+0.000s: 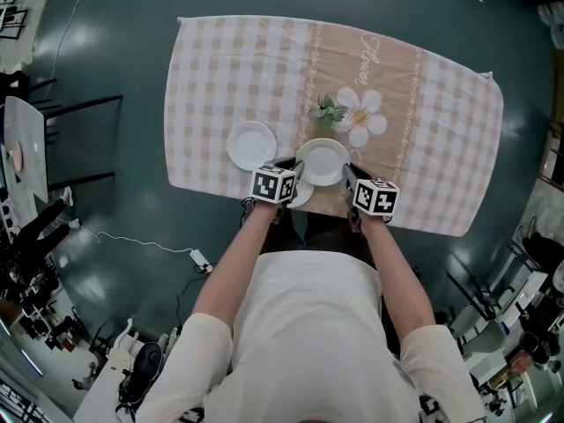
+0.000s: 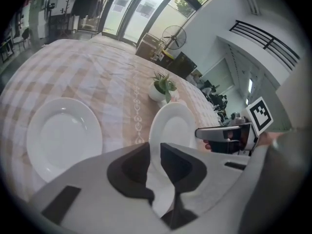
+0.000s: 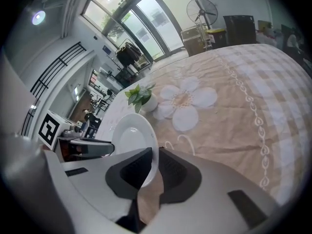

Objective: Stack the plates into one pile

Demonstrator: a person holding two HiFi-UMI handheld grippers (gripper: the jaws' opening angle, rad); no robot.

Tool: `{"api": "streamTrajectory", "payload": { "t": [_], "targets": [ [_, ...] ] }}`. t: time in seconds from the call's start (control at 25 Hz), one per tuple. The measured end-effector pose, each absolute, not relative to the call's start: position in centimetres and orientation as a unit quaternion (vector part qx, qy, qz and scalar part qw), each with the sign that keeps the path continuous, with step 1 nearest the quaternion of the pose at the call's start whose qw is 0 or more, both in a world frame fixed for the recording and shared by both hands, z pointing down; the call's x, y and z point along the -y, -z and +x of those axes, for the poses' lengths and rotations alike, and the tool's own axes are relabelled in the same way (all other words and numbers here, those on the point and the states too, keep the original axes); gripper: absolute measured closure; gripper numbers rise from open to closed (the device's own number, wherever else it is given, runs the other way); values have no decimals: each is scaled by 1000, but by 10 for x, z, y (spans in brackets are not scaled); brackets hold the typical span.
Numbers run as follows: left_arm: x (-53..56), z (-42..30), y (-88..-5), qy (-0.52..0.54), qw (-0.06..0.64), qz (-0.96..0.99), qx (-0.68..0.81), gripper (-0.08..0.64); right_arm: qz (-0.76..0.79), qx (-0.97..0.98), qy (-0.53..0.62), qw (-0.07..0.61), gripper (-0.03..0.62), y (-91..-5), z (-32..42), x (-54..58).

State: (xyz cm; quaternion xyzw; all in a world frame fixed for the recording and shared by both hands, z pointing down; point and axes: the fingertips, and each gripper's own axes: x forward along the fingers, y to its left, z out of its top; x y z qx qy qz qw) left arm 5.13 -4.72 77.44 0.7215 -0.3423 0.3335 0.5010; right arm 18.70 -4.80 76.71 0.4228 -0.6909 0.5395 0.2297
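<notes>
Plate [image 1: 323, 161] | left hand-held gripper [image 2: 155, 165] clamped on its left rim | right hand-held gripper [image 3: 155, 168] clamped on right rim | second plate [image 1: 252, 144] lying on desk [image 1: 441, 130]

Left gripper [image 1: 298, 173] clamped, right gripper [image 1: 347, 174] clamped, both angled down

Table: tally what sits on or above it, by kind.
Plates: 2, lying plate and gripped plate
Potted plant: 1
Tablecloth: 1
Claws: 2, left claw and right claw
Total: 6; a white sliver under the left claw is unclear, uncounted.
</notes>
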Motion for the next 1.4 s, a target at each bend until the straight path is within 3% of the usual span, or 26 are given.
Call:
{"api": "streamTrajectory", "payload": {
  "t": [1.16,1.32,1.4],
  "targets": [
    [-46,-48,-796,-337,543,673,373,486,255,769,-448,379,522,-789,77,-12],
    [-55,-46,-801,-358,525,684,359,453,250,781,-416,393,515,-788,75,-13],
    [-56,-46,-800,-355,521,686,363,394,254,791,-386,401,484,-787,76,-11]
  ]
}}
